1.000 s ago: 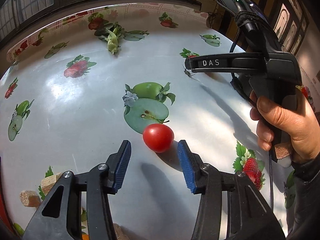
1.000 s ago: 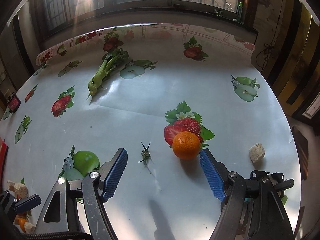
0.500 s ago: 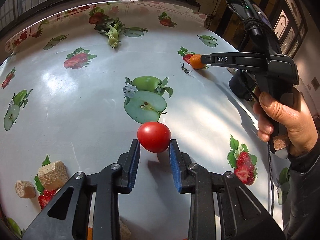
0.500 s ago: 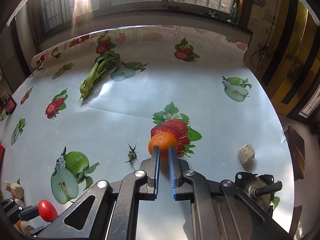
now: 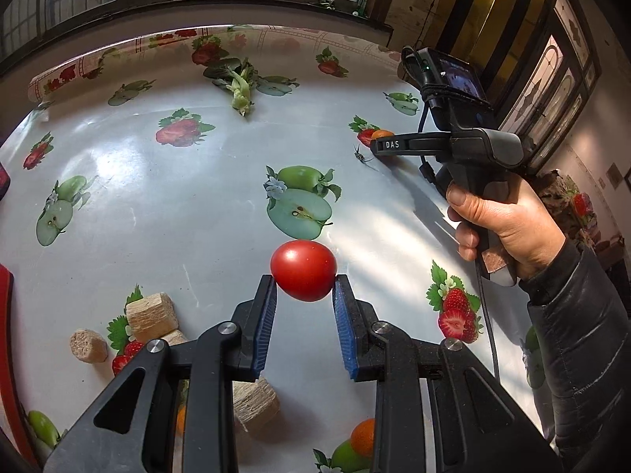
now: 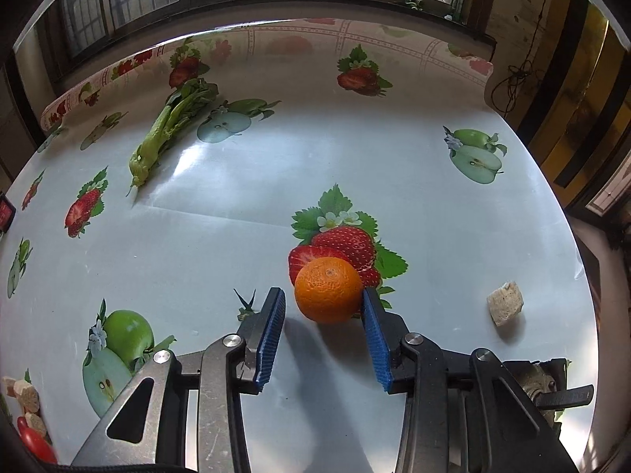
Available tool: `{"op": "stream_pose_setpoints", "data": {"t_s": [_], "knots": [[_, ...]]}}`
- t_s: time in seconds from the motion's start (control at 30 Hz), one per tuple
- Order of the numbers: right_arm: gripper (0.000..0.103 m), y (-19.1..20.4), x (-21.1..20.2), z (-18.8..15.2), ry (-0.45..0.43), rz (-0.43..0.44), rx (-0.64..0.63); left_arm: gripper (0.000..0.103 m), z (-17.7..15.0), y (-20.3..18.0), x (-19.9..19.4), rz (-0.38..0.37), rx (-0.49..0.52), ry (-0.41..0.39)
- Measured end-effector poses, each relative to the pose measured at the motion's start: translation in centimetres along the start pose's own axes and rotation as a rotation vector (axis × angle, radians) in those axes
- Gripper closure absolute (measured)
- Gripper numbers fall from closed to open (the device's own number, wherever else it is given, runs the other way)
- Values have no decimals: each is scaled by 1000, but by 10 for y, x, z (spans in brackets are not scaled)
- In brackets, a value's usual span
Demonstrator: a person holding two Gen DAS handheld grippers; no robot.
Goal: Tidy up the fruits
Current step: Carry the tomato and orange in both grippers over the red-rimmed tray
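A red tomato (image 5: 303, 270) hangs just above the fruit-print tablecloth (image 5: 177, 205), and my left gripper (image 5: 303, 287) is shut on it, both blue pads pressing its sides. An orange (image 6: 329, 289) rests on the cloth over a printed strawberry. My right gripper (image 6: 322, 293) straddles it with its jaws opening. The right pad (image 6: 374, 327) touches the orange's side, and a gap shows at the left pad (image 6: 270, 331). In the left wrist view the right gripper (image 5: 378, 145) reaches toward the orange (image 5: 381, 134), held by a person's hand (image 5: 504, 228).
A leafy green vegetable (image 6: 157, 138) lies at the far side of the table. Beige chunks (image 5: 152, 315) sit near the left front, another chunk (image 6: 504, 303) lies right of the orange. A second orange (image 5: 364, 437) and a red tray edge (image 5: 6, 335) are near the front.
My left gripper closed on the tomato and raised it off the cloth. My right gripper snapped shut behind the orange, then reopened and moved forward around it.
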State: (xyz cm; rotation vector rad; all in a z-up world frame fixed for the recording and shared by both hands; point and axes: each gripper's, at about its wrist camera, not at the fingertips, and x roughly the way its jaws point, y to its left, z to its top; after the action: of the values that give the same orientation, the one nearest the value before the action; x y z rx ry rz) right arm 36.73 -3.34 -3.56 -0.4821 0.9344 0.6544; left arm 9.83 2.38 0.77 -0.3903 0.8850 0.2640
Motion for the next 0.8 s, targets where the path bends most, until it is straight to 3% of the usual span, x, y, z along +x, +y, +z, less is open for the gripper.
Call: {"op": "stream_pose_setpoints", "data": {"t_s": [0.3, 0.53, 0.8], "knots": [[71, 21, -42, -20, -68, 135, -18, 77, -18, 19, -34, 17, -16, -40], [71, 74, -106, -66, -116, 305, -83, 77, -44, 44, -73, 45, -43, -85], [71, 138, -155, -123, -109, 489, -147, 76, -89, 80, -121, 74, -107, -131]]}}
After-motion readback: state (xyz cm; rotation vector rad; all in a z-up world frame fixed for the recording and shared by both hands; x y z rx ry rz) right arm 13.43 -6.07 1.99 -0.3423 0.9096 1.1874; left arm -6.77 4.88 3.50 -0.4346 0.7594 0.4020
